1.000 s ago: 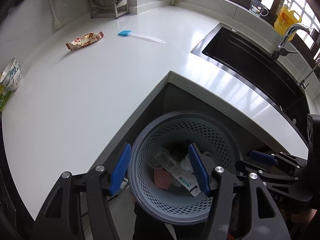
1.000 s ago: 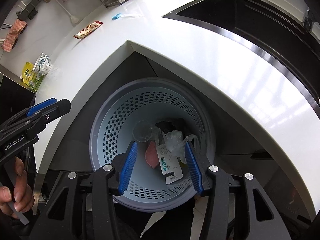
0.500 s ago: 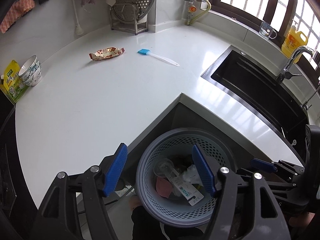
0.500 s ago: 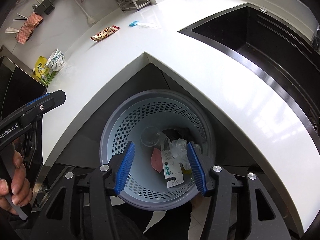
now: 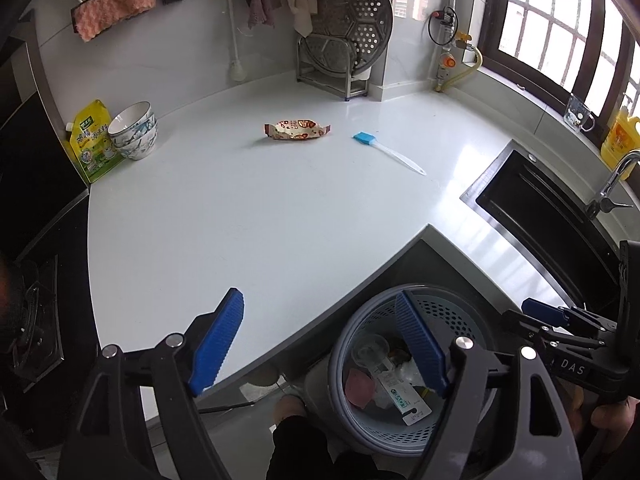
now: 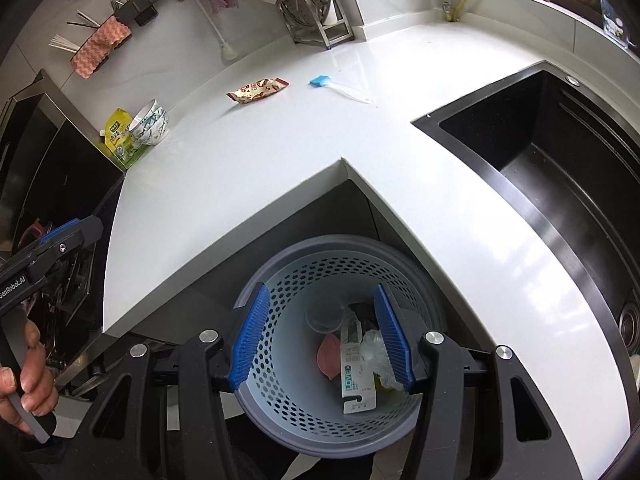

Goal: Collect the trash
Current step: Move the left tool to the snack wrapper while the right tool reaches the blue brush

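Observation:
A crumpled red and cream snack wrapper (image 5: 297,131) lies on the white counter (image 5: 248,220) far ahead; it also shows in the right wrist view (image 6: 258,90). A grey perforated trash basket (image 6: 304,436) stands on the floor below the counter corner, holding a white carton (image 6: 357,376), a clear cup, a pink piece and crumpled plastic. It also shows in the left wrist view (image 5: 340,428). My left gripper (image 5: 320,344) is open and empty over the counter edge. My right gripper (image 6: 320,340) is open and empty above the basket.
A blue-headed silicone brush (image 5: 386,150) lies right of the wrapper. Stacked bowls (image 5: 134,130) and a yellow-green pouch (image 5: 91,140) stand at the left. A dish rack (image 5: 340,52) is at the back, a black sink (image 6: 552,168) at the right, a hob (image 5: 32,312) at the left.
Both grippers have risen and tilted up from the basket toward the counter. The basket looks smaller and lower in both views, and the wrapper and brush sit nearer the middle.

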Available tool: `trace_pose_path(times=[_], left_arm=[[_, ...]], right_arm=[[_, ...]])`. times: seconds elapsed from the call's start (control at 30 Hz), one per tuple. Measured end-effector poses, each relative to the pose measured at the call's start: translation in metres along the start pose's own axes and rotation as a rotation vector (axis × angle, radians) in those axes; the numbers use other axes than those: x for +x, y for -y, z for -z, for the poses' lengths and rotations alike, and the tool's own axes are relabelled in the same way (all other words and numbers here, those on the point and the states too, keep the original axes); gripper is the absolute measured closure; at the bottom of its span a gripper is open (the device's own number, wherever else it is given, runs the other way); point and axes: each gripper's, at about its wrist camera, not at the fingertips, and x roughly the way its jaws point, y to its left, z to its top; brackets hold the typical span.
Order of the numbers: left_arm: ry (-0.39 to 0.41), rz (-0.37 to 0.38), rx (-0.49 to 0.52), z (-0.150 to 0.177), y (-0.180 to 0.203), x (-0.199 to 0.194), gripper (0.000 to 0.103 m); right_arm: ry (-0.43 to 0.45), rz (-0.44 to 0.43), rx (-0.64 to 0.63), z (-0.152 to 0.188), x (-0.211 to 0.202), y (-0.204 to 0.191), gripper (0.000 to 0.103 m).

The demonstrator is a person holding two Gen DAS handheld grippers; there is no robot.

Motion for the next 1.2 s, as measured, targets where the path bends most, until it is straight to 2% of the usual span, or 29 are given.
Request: trace_pose_path(times=[0.27, 0.47, 0.6, 0.87, 1.2], left_arm=[[0.047, 0.007, 0.029, -0.044, -0.027, 0.015, 0.018], [0.052, 0.024, 0.058, -0.094, -0.053, 0.049, 0.017], [0.06, 0.057, 0.059, -0.128, -0.068, 0.08, 0.012], [0.023, 0.089, 0.054, -0.179, -0.08, 0.155, 0.012], [-0.052, 0.119, 0.022, -0.209, -0.09, 0.229, 0.012]], right_arm=[[0.065, 0.009, -0.023, -0.065, 0.019, -0.021, 0.047], [0.117, 0.043, -0.004, -0.127, 0.041, -0.029, 0.044], [0.133, 0.07, -0.009, -0.168, 0.063, -0.029, 0.043], [0.083, 0.147, -0.092, -0.232, 0.124, -0.029, 0.043], [-0.009, 0.185, -0.17, -0.274, 0.187, -0.022, 0.043]])
